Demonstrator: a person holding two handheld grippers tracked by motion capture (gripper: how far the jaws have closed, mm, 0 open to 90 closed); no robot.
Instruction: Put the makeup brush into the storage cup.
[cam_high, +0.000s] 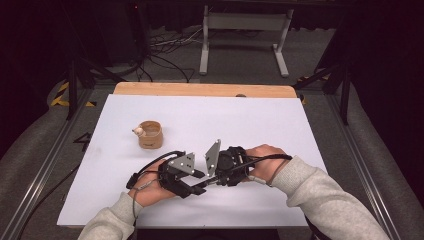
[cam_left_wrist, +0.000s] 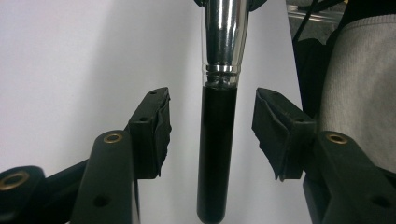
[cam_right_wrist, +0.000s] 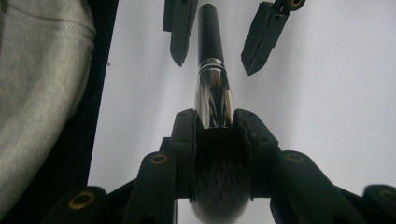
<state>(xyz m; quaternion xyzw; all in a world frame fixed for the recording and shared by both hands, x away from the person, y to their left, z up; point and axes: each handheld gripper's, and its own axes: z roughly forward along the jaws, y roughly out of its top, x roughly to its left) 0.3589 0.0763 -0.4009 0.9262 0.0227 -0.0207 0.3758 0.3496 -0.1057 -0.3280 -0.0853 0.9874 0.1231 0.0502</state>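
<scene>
A makeup brush with a black handle, a silver ferrule and dark bristles lies level above the white sheet, near the table's front. My right gripper is shut on it at the base of the ferrule, where the bristles start. My left gripper stands open around the black handle, with a gap on each side of its pads. From above, the two grippers meet tip to tip, left gripper and right gripper, each in a hand.
A small round wooden cup with a pale little object at its rim stands at the left middle of the white sheet. Grey sleeves reach in from the front edge. Beyond the table's wooden far edge are cables and a metal stand.
</scene>
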